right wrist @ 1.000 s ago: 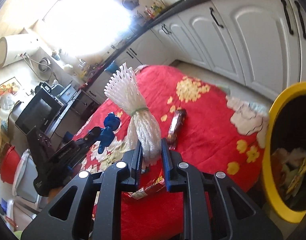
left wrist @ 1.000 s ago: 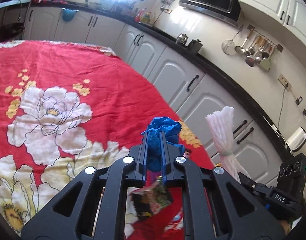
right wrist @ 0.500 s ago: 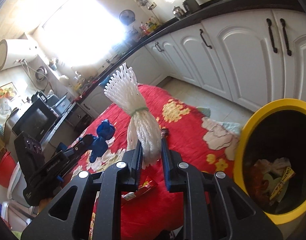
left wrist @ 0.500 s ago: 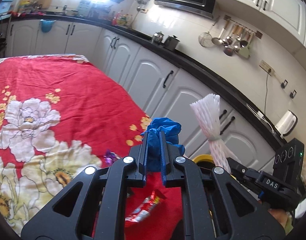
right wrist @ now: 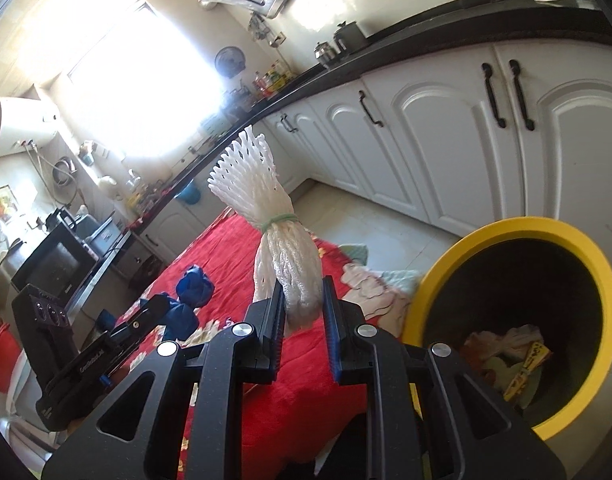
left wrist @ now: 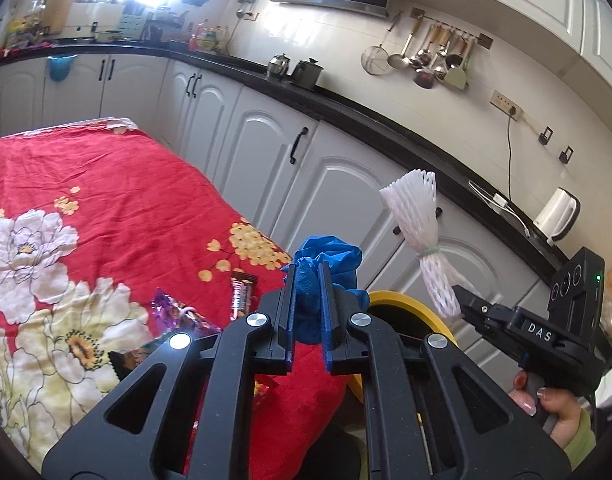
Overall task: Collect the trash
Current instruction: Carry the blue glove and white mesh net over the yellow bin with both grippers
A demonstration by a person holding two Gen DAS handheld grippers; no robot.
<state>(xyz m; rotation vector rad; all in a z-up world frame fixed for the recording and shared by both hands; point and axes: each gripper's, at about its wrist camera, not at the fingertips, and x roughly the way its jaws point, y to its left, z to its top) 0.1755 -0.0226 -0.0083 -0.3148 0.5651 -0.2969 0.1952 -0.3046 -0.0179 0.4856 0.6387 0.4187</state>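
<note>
My left gripper (left wrist: pixel 307 280) is shut on a crumpled blue glove (left wrist: pixel 329 258), held above the table's near corner. My right gripper (right wrist: pixel 303 292) is shut on a white foam net bundle (right wrist: pixel 266 208) tied with a green band, held upright just left of the yellow-rimmed trash bin (right wrist: pixel 457 256). The bundle (left wrist: pixel 419 224) and the right gripper (left wrist: pixel 461 296) also show in the left wrist view, over the bin's rim (left wrist: pixel 401 304). The left gripper and glove (right wrist: pixel 194 286) show in the right wrist view. The bin holds several wrappers (right wrist: pixel 521 352).
The table has a red floral cloth (left wrist: pixel 106 200). A purple wrapper (left wrist: pixel 174 312), a brown snack bar (left wrist: pixel 240 292) and a dark packet (left wrist: pixel 130 360) lie on it near my left gripper. White cabinets (right wrist: pixel 445 128) line the wall behind the bin.
Both grippers have swung away from the table toward the yellow bin, still holding the glove and the foam net. The bin now looms larger in the right wrist view.
</note>
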